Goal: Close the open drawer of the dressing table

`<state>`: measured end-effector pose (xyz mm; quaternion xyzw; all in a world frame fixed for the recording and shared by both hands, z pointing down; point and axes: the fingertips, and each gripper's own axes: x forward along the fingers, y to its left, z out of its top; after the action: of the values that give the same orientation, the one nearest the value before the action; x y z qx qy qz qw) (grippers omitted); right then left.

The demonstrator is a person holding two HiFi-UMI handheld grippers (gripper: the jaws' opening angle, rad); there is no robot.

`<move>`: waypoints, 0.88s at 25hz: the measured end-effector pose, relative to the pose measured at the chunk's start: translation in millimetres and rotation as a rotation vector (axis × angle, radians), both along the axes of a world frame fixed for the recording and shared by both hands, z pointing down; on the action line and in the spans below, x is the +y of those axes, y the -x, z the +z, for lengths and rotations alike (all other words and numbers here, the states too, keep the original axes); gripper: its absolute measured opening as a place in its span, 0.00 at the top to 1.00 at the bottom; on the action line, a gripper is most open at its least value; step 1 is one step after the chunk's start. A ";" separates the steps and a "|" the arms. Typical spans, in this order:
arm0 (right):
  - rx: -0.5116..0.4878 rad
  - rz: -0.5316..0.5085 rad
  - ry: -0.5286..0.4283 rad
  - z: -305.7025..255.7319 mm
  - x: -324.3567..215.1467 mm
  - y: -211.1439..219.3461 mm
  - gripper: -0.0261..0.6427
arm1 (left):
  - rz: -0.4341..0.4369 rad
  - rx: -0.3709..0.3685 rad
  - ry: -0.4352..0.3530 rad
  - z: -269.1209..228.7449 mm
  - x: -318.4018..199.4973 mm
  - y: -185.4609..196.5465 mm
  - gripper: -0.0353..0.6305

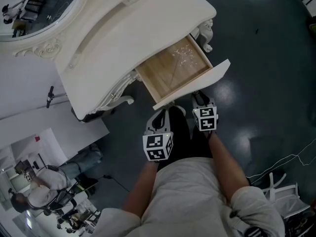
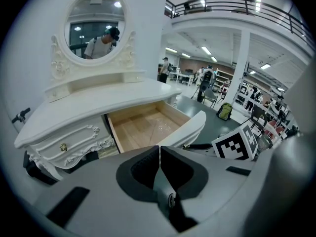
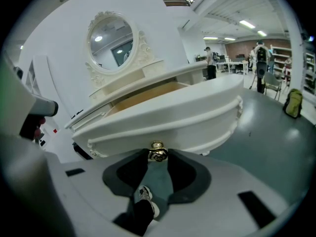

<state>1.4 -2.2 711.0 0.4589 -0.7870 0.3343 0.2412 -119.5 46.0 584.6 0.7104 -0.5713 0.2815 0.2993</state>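
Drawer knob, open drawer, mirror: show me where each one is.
drawer knob [image 3: 157, 150], right gripper view, brass face
open drawer [image 1: 170, 73], head view, bare wooden bottom
mirror [image 2: 95, 26], left gripper view, glass

the dark, glossy floor [image 1: 266, 83] carries a white dressing table [image 1: 98, 58], which stands on carved legs [image 1: 205, 33]. its curved tabletop [image 1: 133, 19] is bare apart from an oval mirror [image 1: 34, 9] in an ornate white frame, upright along the back edge. one drawer [image 1: 163, 80] is pulled well out from under the tabletop. its pale wooden bottom shows, with a small glinting patch [image 1: 183, 56] near the back, too faint to tell what it is. the white drawer front [image 1: 207, 75] bears a gold knob [image 3: 157, 151]. thin light cables [image 1: 281, 163] lie on the floor to the right, well apart from the dressing table.
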 end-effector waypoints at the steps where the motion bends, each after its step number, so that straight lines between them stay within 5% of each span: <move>1: 0.001 0.000 -0.001 0.0 0.1 0.0 0.76 | 0.001 0.001 0.000 0.2 0.0 0.4 0.93; 22: 0.012 0.013 -0.014 0.2 -9.3 4.2 0.76 | -0.017 0.001 -0.001 2.5 -4.3 14.4 0.93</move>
<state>-2.8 -11.5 711.3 0.4678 -0.7848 0.3277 0.2405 -133.8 41.7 587.1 0.7058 -0.5773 0.2784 0.3018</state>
